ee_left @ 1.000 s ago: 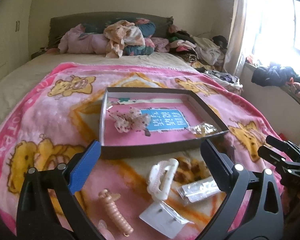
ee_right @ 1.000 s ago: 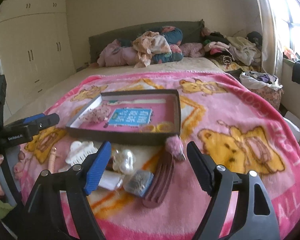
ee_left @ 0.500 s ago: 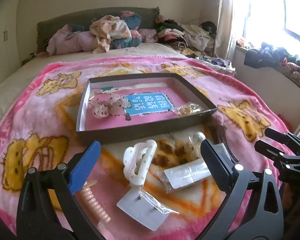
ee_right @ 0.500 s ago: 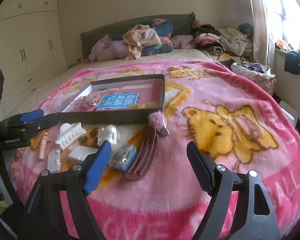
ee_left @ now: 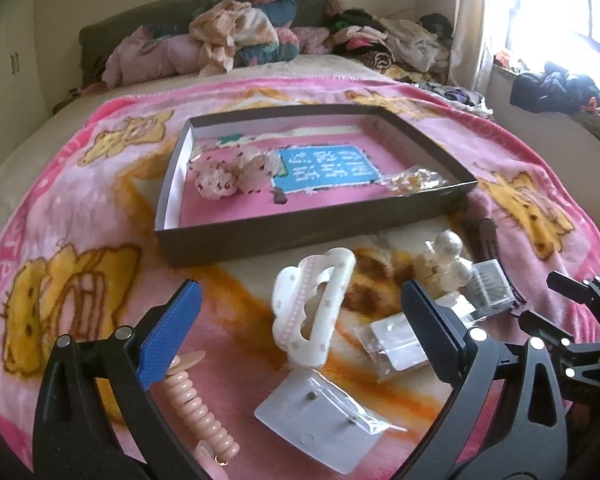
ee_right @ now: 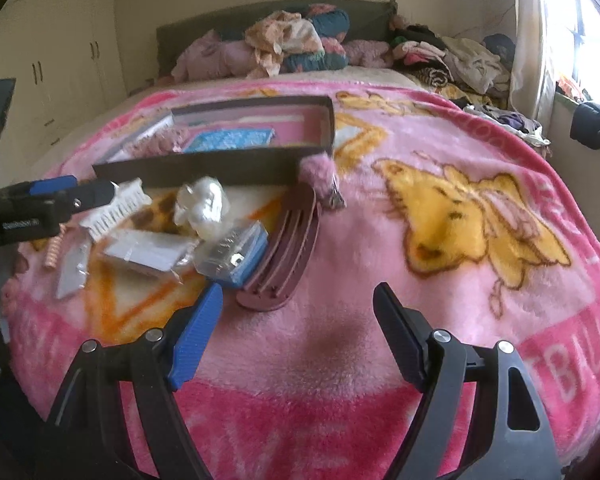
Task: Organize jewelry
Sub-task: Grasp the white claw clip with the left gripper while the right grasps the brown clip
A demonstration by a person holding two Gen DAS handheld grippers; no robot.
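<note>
A dark shallow box (ee_left: 300, 236) with a pink floor lies on the pink blanket; it holds a floral scrunchie (ee_left: 232, 172), a blue card (ee_left: 324, 168) and a clear packet (ee_left: 416, 180). In front of it lie a white claw clip (ee_left: 316, 312), a peach spiral clip (ee_left: 200, 412), an earring card (ee_left: 320, 428), a pearl clip (ee_left: 444, 264) and clear packets (ee_left: 396, 344). My left gripper (ee_left: 300, 336) is open, low over the white clip. My right gripper (ee_right: 296, 336) is open and empty over bare blanket, near a mauve comb clip (ee_right: 284, 256), a blue-lidded box (ee_right: 236, 256) and a pink pompom clip (ee_right: 320, 176).
The pink bear blanket (ee_right: 460, 220) covers the bed. Piled clothes (ee_left: 240, 40) lie at the headboard and more along the window side (ee_left: 404, 44). White wardrobes (ee_right: 60, 60) stand on the left. The right gripper shows at the right edge of the left wrist view (ee_left: 572, 324).
Both grippers have come down and closer to the loose items. The left one has moved in over the white claw clip. The right one has drawn back toward the blanket's near edge. Both stay open.
</note>
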